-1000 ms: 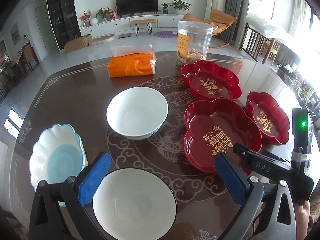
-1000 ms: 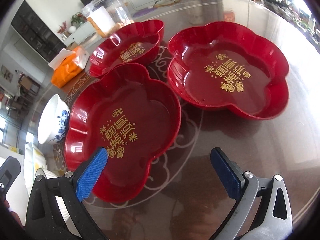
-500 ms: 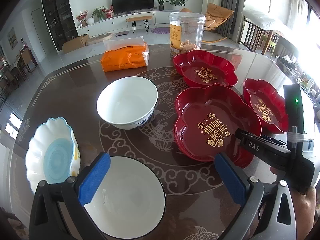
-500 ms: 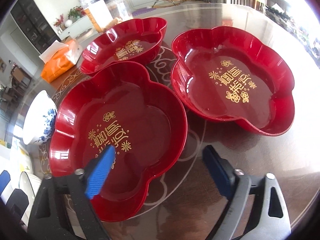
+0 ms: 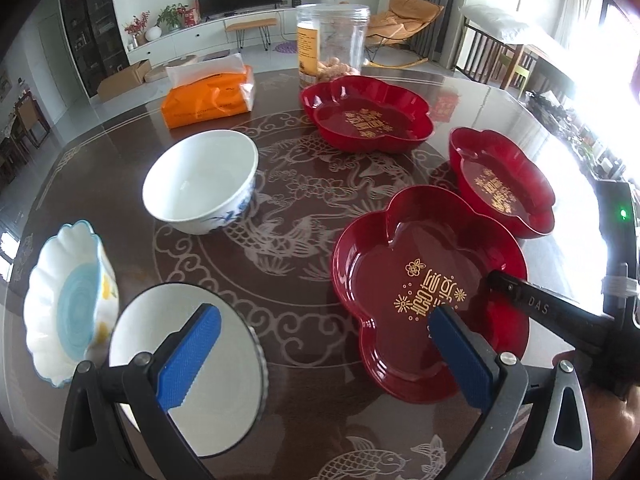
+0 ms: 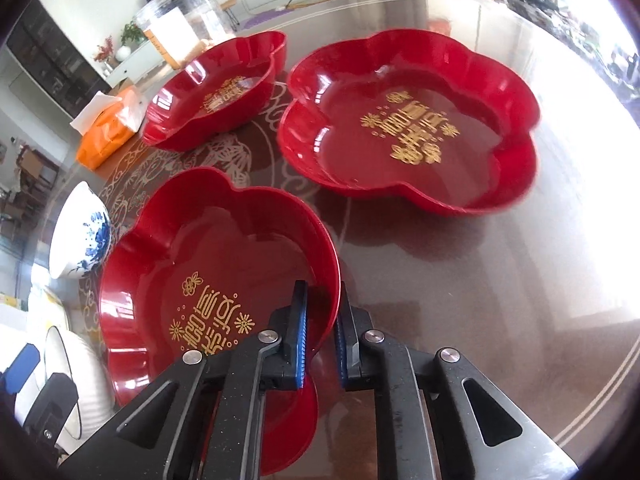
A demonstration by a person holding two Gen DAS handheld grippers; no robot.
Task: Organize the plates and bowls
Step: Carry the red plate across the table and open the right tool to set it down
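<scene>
We've got three plates on the right of the table (image 5: 120, 152), bowls on the left. Jar (image 5: 332, 44) and tissue pack (image 5: 208, 98) sit behind them.

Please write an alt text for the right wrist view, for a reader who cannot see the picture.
The right gripper is shut on the near rim of a red flower-shaped plate with gold characters. Two more red plates, one on the right and one behind, lie farther away on the dark patterned table.

Right gripper (image 6: 320, 332) jaws closed onto near red plate (image 6: 200, 264) rim, apparently lifted.
</scene>
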